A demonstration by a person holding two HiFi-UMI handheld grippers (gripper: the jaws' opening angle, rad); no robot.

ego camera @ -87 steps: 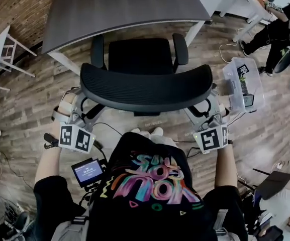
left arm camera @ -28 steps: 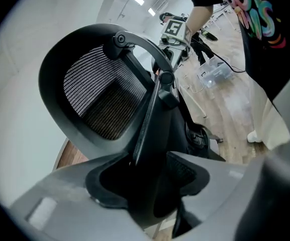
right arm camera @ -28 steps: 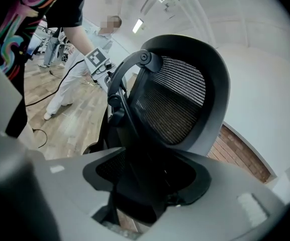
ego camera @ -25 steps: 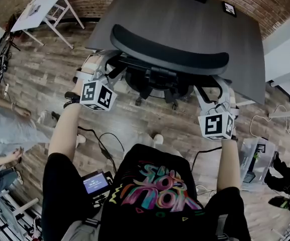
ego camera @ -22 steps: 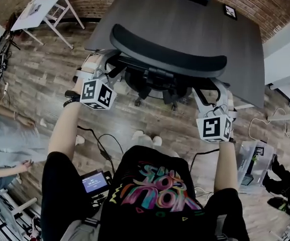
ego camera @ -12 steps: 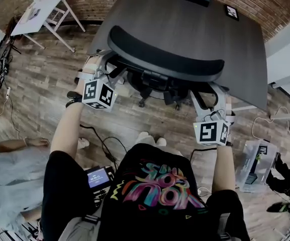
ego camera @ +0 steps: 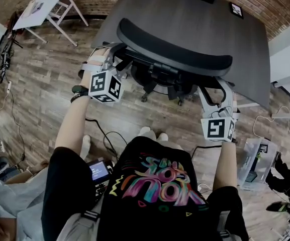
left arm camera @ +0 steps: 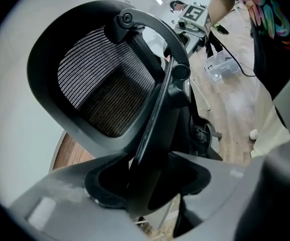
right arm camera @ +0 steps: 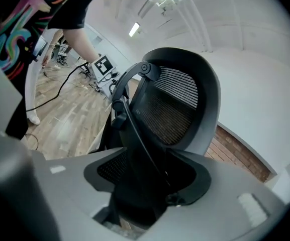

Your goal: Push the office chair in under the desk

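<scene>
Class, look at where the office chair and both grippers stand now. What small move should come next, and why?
Probably open both grippers and draw them back. The backrest seems to reach the desk's near edge, seat out of sight beneath it, so little pushing remains. The left gripper's jaws have just been opening, the right gripper's closing; the backrest's edge stands between both pairs.

The office chair stands under the desk, backrest at its near edge
</scene>
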